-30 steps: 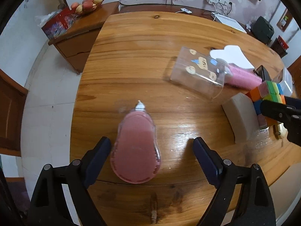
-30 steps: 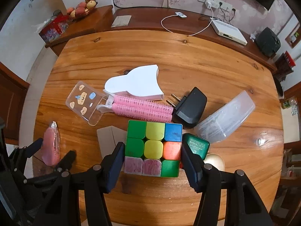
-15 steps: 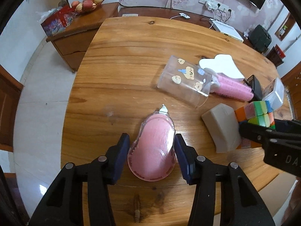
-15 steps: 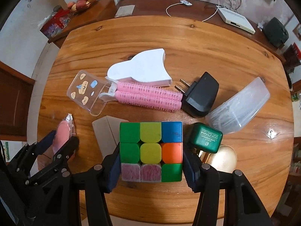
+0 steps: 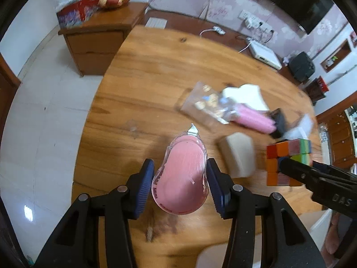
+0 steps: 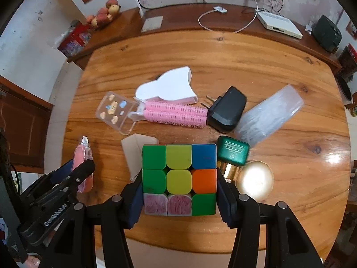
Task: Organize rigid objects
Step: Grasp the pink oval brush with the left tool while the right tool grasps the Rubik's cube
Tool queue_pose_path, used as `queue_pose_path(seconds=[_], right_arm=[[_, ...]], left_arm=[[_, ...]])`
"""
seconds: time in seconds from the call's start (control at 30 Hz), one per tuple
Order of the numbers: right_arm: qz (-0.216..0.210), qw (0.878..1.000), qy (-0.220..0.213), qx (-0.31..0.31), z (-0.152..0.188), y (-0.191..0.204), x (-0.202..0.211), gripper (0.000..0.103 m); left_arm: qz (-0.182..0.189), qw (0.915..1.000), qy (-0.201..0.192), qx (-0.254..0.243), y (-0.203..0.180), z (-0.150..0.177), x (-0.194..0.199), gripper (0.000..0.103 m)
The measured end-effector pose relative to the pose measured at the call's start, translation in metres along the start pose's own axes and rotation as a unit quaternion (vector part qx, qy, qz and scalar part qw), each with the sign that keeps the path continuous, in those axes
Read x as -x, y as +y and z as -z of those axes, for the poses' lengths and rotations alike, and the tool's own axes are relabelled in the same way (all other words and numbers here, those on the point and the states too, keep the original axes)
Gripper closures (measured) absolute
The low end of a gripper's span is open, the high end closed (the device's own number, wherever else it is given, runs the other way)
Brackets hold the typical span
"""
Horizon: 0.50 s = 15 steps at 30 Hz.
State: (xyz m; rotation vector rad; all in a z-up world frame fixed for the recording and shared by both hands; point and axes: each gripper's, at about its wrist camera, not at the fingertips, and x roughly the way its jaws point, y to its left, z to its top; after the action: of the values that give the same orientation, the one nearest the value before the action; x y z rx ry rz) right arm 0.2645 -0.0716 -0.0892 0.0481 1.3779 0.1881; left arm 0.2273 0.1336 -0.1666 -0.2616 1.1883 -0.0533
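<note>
My left gripper is shut on a pink correction-tape dispenser, held a little above the round wooden table; its clear tip points away from me. My right gripper is shut on a multicoloured puzzle cube, also raised off the table. In the right wrist view the left gripper and the dispenser show at the lower left. In the left wrist view the cube appears at the right, between the right gripper's fingers.
On the table lie a beige block, a clear sticker case, pink hair rollers, a white flat piece, a black plug adapter, a frosted plastic box, a green box and a gold lid.
The left gripper closed on the pink dispenser and lifted it off the table. The right gripper tightened on the cube and raised it slightly.
</note>
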Motion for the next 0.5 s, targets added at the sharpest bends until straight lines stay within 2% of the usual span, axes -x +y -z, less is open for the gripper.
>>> queue_pose_path(seconds=[0.23, 0.37, 0.5], right_arm=[[-0.031, 0.999, -0.043, -0.001, 0.022, -0.017, 0.051, 0.047], [-0.046, 0.996, -0.076, 0.008, 0.049, -0.031, 0.093, 0.047], [-0.053, 0.993, -0.105, 0.027, 0.091, -0.042, 0.132, 0.047]], left_arm=[[0.035, 0.9977, -0.037, -0.044, -0.039, 0.018, 0.068, 0.052], [0.066, 0.9934, -0.053, -0.077, -0.066, 0.043, 0.104, 0.052], [0.087, 0.988, -0.056, -0.115, -0.091, 0.074, 0.131, 0.052]])
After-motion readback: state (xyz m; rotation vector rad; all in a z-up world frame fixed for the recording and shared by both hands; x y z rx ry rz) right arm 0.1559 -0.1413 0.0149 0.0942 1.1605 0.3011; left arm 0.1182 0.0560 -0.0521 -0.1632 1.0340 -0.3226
